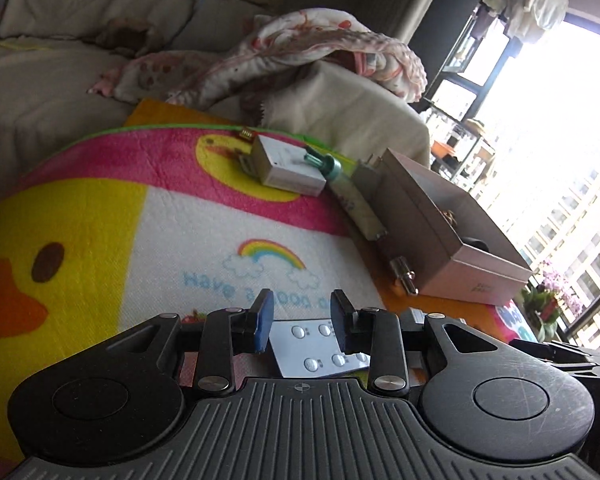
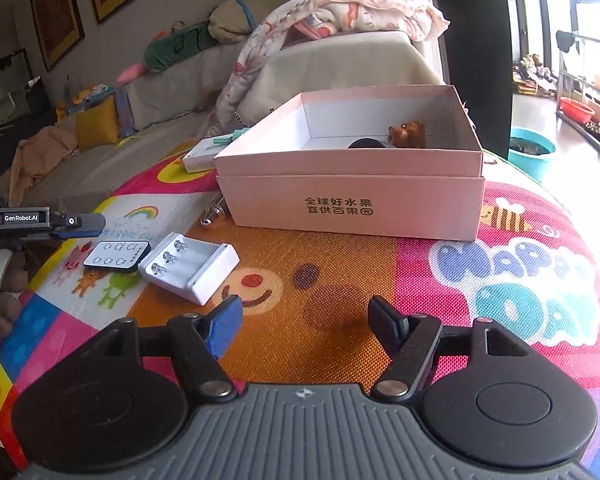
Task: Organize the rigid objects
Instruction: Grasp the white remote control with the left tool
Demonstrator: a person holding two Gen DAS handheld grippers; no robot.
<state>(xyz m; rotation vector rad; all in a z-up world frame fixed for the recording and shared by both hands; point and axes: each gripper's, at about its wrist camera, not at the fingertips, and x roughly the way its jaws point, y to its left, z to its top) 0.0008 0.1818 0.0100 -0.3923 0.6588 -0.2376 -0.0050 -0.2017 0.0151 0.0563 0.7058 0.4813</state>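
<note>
- Hovering low over the blanket point(image 2: 340, 280), the left gripper point(image 1: 300, 322) has its fingers on either side of the small remote control point(image 1: 320, 350). The gap between them is moderate and I see no contact, so I judge that it is placed there to take the remote but does not grip it yet.
- In the right wrist view this remote point(image 2: 117, 256) lies flat on the blanket, touching or almost touching the white battery charger point(image 2: 190, 266), with the left gripper point(image 2: 78, 222) just beside it.
- The right gripper point(image 2: 306, 326) holds nothing. Its fingers stand wide apart above a bare part of the blanket, facing the pink box point(image 2: 352, 200). It seems to wait there.
- The box is open at the top, probably so that the loose things can be dropped into it. It already holds one brown figurine point(image 2: 408, 134) and one dark round thing point(image 2: 366, 144), which is half hidden by the box wall.
- Count outside the box: one remote, one battery charger with three springs visible, one white flat device point(image 1: 288, 164) behind the box, one tube with a green cap point(image 1: 350, 194) lying along the box wall, and one small metal part point(image 1: 406, 276) near its corner. Some clear pin-like pieces point(image 2: 214, 212) lie by the front corner; I cannot count them.
- By my judgement, about five or more things remain to be put in.
</note>
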